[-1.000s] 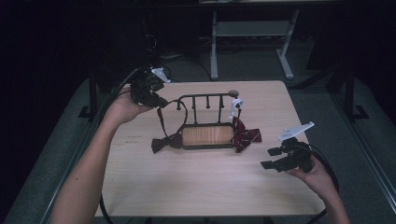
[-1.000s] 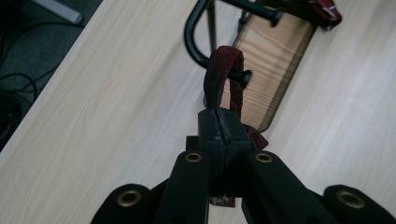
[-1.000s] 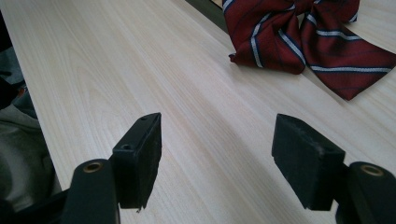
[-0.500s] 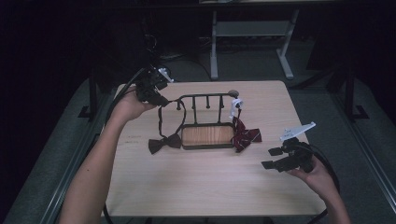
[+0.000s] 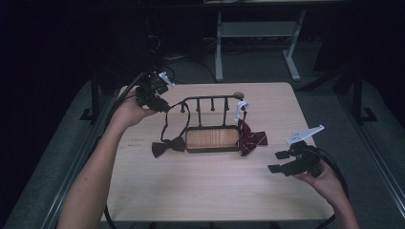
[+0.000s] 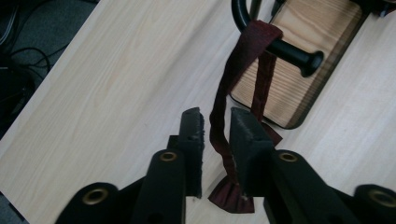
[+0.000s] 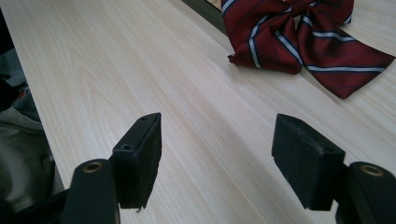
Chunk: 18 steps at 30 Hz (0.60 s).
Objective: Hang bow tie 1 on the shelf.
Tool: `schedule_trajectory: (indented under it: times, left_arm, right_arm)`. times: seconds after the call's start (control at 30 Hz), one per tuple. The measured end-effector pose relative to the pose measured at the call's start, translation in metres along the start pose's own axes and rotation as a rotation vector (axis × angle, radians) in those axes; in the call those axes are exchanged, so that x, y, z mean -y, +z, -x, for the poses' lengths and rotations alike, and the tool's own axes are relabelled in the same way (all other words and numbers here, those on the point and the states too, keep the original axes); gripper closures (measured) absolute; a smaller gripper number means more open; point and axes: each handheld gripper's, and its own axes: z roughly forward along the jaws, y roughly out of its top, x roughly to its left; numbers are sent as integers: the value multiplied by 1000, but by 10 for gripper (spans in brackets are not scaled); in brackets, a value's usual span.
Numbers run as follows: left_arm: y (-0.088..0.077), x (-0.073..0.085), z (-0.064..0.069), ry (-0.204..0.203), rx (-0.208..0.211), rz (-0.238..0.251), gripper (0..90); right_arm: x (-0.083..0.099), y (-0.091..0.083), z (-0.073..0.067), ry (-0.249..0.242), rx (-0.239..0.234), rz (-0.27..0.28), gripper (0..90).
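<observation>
A: The dark bow tie (image 5: 168, 146), where is it now, and does the left gripper (image 6: 216, 135) hold it?

B: Nearest to us it is the right gripper (image 5: 282, 162), low at the right of the table (image 5: 210, 191). Its jaws stand wide apart with nothing between them, and it has not moved. In the right gripper view it looks toward the striped red bow tie (image 7: 306, 35), which lies on the wood a little ahead.

A: And the dark one?

B: Its bow lies on the table just at the left end of the stand (image 5: 212, 138) (the one with a wooden base). The strap (image 6: 233, 88) goes up and is looped over the left peg (image 6: 294, 53) of the black rail. A second ago the left gripper was clenched on this strap. Now its jaws have just been opening; the strap passes between the pads (image 6: 194, 133) but they no longer press it.

A: What does it mean for the work?

B: I judge the hanging of this tie is done: the strap keeps on the peg without help. The left hand (image 5: 129, 112), at the far left corner, can pull back, and the striped tie is probably next.
</observation>
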Motion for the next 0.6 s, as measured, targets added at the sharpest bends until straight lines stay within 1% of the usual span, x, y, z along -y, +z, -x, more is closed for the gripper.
schedule_trajectory:
  times: [0.03,0.1,0.2,0.23,0.3,0.33,0.4,0.6]
  left_arm:
    - [-3,3,2,-2,11,11,730]
    - [-5,7,5,-1,18,20,723]
    - [-9,13,10,4,27,12,709]
    - [-10,15,12,9,27,24,704]
    - [-13,18,15,10,36,43,694]
    - [-15,19,17,16,36,44,690]
    - [-17,22,22,20,40,50,679]
    - [-22,32,35,43,57,72,654]
  right_arm:
    - [0,0,1,-4,0,2,331]
    - [1,-2,2,-4,3,6,328]
    - [2,-4,3,15,8,9,326]
    - [3,-5,4,9,12,14,323]
    - [3,-6,5,20,15,14,322]
    - [3,-7,6,13,16,18,322]
    - [3,-8,6,26,19,19,318]
    - [5,-9,9,31,28,21,309]
